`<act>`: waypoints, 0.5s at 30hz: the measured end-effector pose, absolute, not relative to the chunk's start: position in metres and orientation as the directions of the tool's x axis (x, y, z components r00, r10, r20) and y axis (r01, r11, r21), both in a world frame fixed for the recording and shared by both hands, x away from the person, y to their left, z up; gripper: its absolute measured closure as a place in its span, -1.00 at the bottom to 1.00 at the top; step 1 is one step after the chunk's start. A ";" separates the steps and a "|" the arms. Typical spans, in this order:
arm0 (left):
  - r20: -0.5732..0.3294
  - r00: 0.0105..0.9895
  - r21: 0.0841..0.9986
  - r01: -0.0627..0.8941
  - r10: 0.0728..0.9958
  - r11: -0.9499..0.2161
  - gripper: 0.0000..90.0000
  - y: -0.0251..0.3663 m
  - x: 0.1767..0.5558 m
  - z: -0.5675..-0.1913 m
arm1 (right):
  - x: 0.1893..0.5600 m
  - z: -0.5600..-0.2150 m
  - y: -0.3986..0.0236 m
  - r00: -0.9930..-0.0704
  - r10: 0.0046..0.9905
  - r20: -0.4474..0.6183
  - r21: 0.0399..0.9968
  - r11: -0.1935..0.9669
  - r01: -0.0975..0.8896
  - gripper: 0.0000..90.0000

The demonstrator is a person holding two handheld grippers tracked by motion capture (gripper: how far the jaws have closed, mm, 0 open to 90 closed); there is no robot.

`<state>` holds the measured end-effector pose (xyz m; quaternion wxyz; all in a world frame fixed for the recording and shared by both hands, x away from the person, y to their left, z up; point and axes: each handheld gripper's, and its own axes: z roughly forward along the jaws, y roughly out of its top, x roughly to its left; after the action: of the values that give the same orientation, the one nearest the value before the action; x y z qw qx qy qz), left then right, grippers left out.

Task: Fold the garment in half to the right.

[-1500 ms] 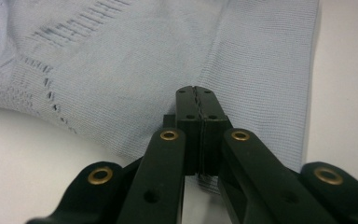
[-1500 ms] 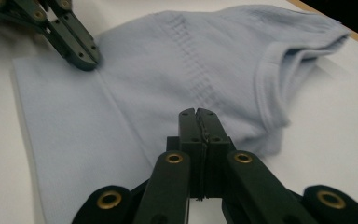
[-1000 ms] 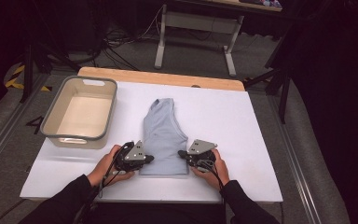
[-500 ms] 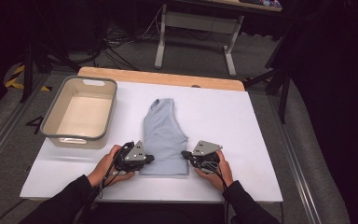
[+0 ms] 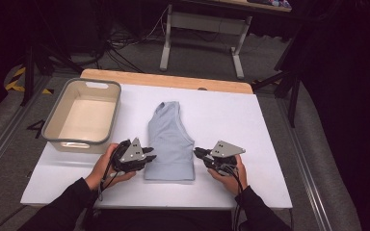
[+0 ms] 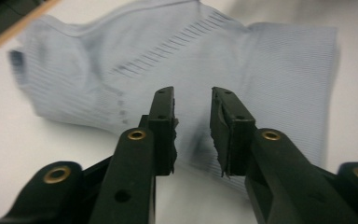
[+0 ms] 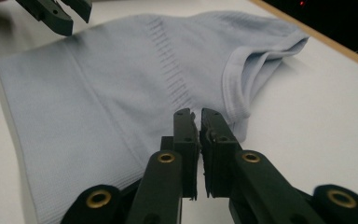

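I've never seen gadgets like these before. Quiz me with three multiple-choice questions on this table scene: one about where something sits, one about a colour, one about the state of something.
1. Where is the bin relative to the folded top?
A. On the left side of the table
B. On the right side of the table
C. On top of it

2. What colour is the folded top?
A. Red
B. Pale blue
C. Black

3. How does the left claw stand?
A. Clamped on the bin's rim
C. Lifting the top off the table
B. Jaws apart, nothing pinched

Answers:
1 A: in the high view the bin sits left of the folded top on the white table.
2 B: the ribbed fabric is pale blue.
3 B: the left claw shows a clear gap between its jaws, which have just been opening, with the top lying flat beyond.
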<state>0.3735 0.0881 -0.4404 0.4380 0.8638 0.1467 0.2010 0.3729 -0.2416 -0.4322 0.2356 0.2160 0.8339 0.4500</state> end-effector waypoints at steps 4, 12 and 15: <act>0.227 0.862 0.829 0.074 0.454 -0.554 0.35 0.093 0.374 -0.438 | 0.371 -0.429 -0.244 -0.786 0.583 -0.205 0.868 0.479 0.129 0.69; 0.235 0.846 0.840 0.072 0.479 -0.538 0.04 0.097 0.372 -0.441 | 0.366 -0.429 -0.248 -0.782 0.590 -0.200 0.877 0.464 0.125 0.23; 0.230 0.838 0.846 0.079 0.495 -0.527 -0.08 0.099 0.371 -0.442 | 0.366 -0.430 -0.249 -0.783 0.590 -0.196 0.879 0.460 0.126 0.11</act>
<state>0.3709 0.0988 -0.4420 0.4557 0.8433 0.1703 0.2285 0.3662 -0.2490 -0.4305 0.2461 0.2190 0.8182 0.4712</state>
